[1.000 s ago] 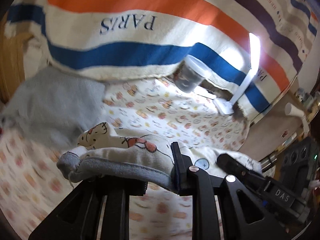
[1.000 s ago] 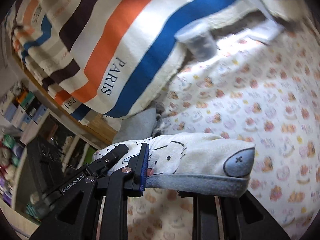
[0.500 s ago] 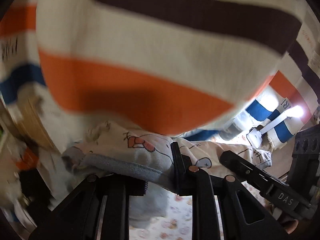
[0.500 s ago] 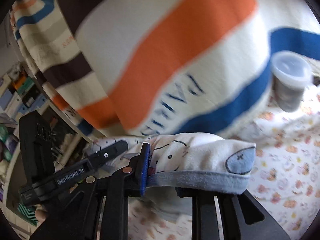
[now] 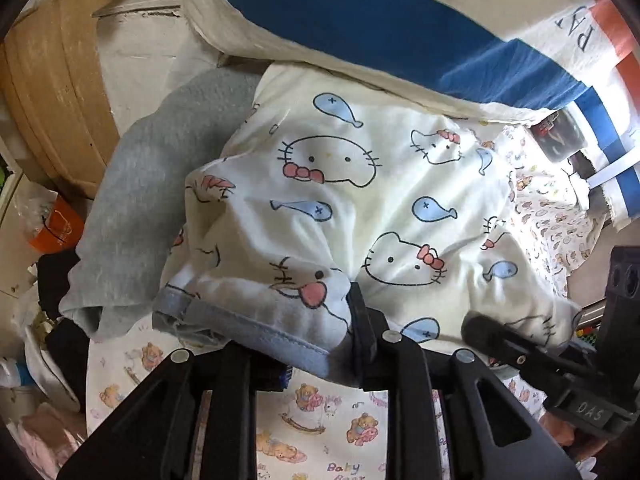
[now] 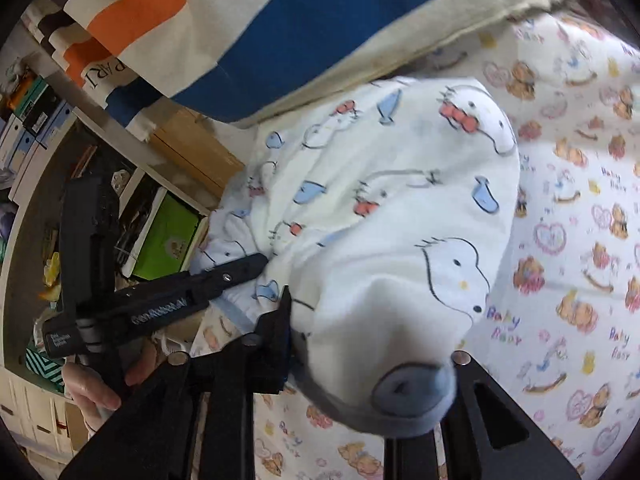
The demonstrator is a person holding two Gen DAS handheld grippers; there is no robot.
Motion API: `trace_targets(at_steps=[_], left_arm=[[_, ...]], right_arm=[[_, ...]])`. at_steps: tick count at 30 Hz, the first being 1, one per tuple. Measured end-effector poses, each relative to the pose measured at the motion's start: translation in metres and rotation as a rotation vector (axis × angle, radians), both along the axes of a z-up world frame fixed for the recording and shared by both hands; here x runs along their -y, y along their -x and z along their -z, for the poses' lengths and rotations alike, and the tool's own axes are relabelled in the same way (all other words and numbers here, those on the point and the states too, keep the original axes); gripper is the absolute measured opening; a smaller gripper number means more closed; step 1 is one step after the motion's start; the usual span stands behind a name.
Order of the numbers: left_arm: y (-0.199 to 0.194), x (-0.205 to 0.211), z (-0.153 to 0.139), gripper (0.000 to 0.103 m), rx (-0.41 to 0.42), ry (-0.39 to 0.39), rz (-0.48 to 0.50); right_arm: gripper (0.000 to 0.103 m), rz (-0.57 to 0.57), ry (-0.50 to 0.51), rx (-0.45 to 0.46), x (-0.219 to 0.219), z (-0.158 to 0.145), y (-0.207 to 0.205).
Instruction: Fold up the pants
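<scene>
The white cartoon-cat pants [image 5: 340, 200] lie spread on the printed sheet, their blue hem lifted toward the camera. My left gripper [image 5: 316, 344] has that hem between its jaws, which are opening; the cloth still drapes over both fingers. In the right wrist view the pants [image 6: 380, 200] bulge up from the sheet, and my right gripper [image 6: 372, 344] is shut on the hem at a blue patch. Each view shows the other gripper's finger [image 5: 500, 340] [image 6: 224, 276] resting on the same hem edge.
A grey garment [image 5: 152, 184] lies at the pants' left. A striped blanket [image 5: 400, 20] hangs over the far side. The bear-print sheet [image 6: 580, 200] spreads to the right. A wooden tub [image 5: 52, 80], a green box [image 6: 168, 236] and clutter stand off the edge. A hand [image 6: 92, 384] grips the left handle.
Both grippers have swung down from facing the striped blanket to just over the sheet, carrying the hem. The pants now lie spread out beside the grey garment.
</scene>
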State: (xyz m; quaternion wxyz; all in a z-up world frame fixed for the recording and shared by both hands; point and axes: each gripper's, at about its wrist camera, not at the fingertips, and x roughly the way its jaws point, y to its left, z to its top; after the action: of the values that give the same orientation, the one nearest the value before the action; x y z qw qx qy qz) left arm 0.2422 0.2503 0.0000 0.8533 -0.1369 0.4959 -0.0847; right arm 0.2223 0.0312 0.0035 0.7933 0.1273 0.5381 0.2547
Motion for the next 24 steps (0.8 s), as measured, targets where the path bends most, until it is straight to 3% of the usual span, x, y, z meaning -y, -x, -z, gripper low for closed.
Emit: trace_targets(at_steps=[4, 7, 9, 15, 20, 24], left_arm=[[0.004, 0.017, -0.006, 0.038, 0.015, -0.113, -0.004], [0.02, 0.025, -0.01, 0.044, 0.051, -0.157, -0.012], [0.033, 0.027, -0.012, 0.049, 0.068, -0.175, -0.021], [0.067, 0.036, -0.016, 0.053, 0.109, -0.233, -0.036], [0.092, 0.052, -0.032, 0.054, 0.193, -0.246, -0.025], [0.115, 0.073, -0.046, 0.061, 0.312, -0.258, -0.02]], right_arm=[[0.023, -0.009, 0.033, 0.023, 0.005, 0.003, 0.011], [0.036, 0.001, 0.047, 0.028, 0.014, 0.004, 0.02], [0.055, 0.002, 0.075, 0.038, 0.023, 0.005, 0.028], [0.055, 0.015, 0.119, 0.083, 0.055, -0.003, 0.044], [0.055, 0.077, 0.186, 0.235, 0.081, -0.035, 0.063], [0.057, 0.1, 0.213, 0.367, 0.09, -0.061, 0.084]])
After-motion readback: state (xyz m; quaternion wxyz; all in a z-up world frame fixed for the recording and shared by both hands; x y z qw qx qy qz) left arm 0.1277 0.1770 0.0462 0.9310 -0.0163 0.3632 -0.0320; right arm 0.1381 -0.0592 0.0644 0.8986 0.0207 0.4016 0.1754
